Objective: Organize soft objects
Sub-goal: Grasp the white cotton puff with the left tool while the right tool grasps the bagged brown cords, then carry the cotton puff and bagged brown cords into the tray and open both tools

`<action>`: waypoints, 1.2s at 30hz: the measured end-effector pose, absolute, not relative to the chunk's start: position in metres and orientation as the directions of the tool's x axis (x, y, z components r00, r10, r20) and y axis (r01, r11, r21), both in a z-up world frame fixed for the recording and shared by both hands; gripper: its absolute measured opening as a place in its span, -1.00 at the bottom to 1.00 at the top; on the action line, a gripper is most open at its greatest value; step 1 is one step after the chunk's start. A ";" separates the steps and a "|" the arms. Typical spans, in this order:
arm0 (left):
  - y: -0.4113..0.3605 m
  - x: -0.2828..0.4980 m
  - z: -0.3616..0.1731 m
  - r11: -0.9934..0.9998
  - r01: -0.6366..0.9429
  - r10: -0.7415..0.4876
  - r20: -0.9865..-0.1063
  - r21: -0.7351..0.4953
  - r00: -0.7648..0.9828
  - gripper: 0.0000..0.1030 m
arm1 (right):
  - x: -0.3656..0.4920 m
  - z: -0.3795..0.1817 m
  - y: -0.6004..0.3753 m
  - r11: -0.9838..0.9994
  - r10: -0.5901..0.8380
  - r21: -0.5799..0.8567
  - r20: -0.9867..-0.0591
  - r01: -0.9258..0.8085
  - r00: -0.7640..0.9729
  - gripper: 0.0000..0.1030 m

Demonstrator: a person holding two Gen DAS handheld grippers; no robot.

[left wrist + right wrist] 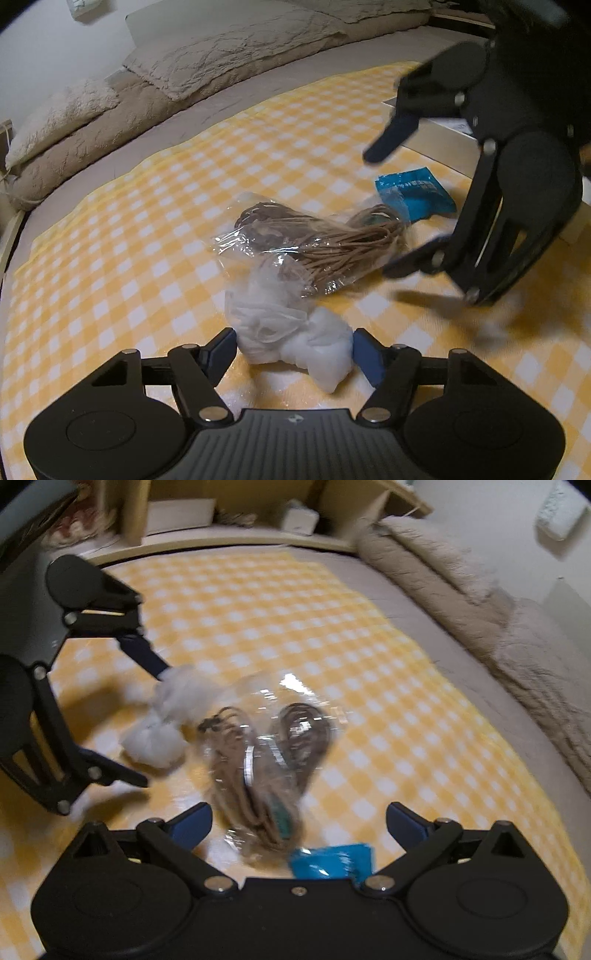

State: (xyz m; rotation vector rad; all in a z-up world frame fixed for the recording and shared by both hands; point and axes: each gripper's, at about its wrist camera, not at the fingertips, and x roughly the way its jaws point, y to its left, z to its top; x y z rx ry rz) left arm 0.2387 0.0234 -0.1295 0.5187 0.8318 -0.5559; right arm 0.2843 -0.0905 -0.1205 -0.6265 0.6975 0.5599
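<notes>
A white soft bundle in a thin plastic bag (291, 332) (166, 720) lies on the yellow checked cloth (110, 240), between the fingers of my left gripper (293, 349) (153, 727). One pad touches it; in the right wrist view the other stands a little apart. Beside the bundle lies a clear bag of brown cords (310, 243) (258, 746). My right gripper (299, 812) (380, 214) hangs open over its near end, with nothing pinched. A blue packet (417, 192) (332, 860) lies by that end, close under the right gripper.
Beige pillows and bedding (221, 55) (480, 609) run along one side of the cloth. A flat light box (436, 136) lies behind the right gripper. A wooden shelf (221, 517) with small items stands past the far edge.
</notes>
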 end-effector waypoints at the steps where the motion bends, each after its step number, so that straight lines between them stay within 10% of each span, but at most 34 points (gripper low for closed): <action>1: 0.024 0.239 -0.129 0.742 0.640 -0.259 -0.796 0.199 0.547 0.32 | 0.286 -0.123 -0.087 0.674 0.264 -0.320 -0.737 -0.666 0.622 0.72; 17: 0.030 0.247 -0.116 0.812 0.567 -0.260 -0.783 0.139 0.564 0.22 | 0.299 -0.128 -0.083 0.745 0.249 -0.199 -0.803 -0.637 0.542 -0.33; 36: 0.047 0.228 -0.061 0.925 0.369 -0.217 -0.673 0.090 0.708 0.22 | 0.278 -0.075 -0.101 0.855 0.266 -0.112 -0.743 -0.506 0.614 -0.40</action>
